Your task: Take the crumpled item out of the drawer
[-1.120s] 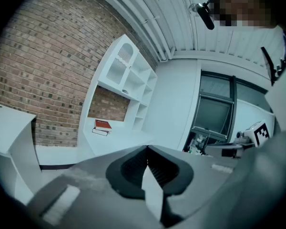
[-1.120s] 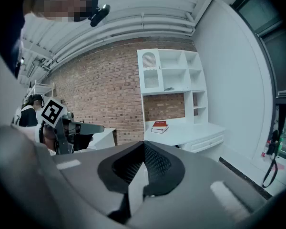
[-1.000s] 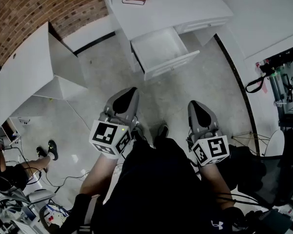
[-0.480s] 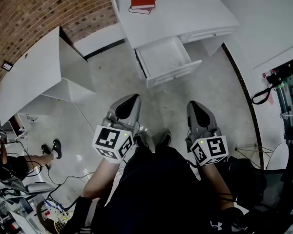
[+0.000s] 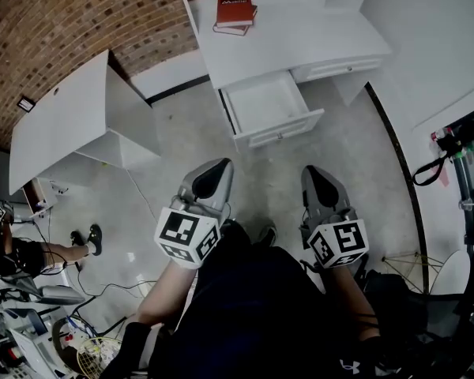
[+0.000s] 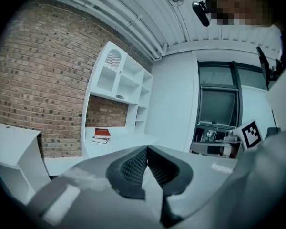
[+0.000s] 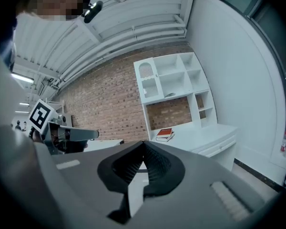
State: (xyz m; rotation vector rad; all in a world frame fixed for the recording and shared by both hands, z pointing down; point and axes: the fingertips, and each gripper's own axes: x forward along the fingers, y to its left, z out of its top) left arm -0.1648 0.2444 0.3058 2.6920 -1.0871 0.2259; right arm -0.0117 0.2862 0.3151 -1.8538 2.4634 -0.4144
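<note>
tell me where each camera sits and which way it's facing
Head view: on the person's head, looking steeply down at the floor, the open drawer, the left gripper and the right gripper; forearms and lap show.
Left gripper view: on that gripper, looking along its shut jaws towards the desk and brick wall; the right gripper's marker cube shows at right.
Right gripper view: on that gripper, looking along its shut jaws at the same desk; the left gripper's marker cube shows at left.
Shared: the red books appear in all three.

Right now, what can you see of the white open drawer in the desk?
The white drawer is a shallow box, smooth like painted wood, pulled far out of the white desk over the grey floor. Its front panel faces the person. Inside looks bare white; no crumpled thing shows. Only the desk touches it.
</note>
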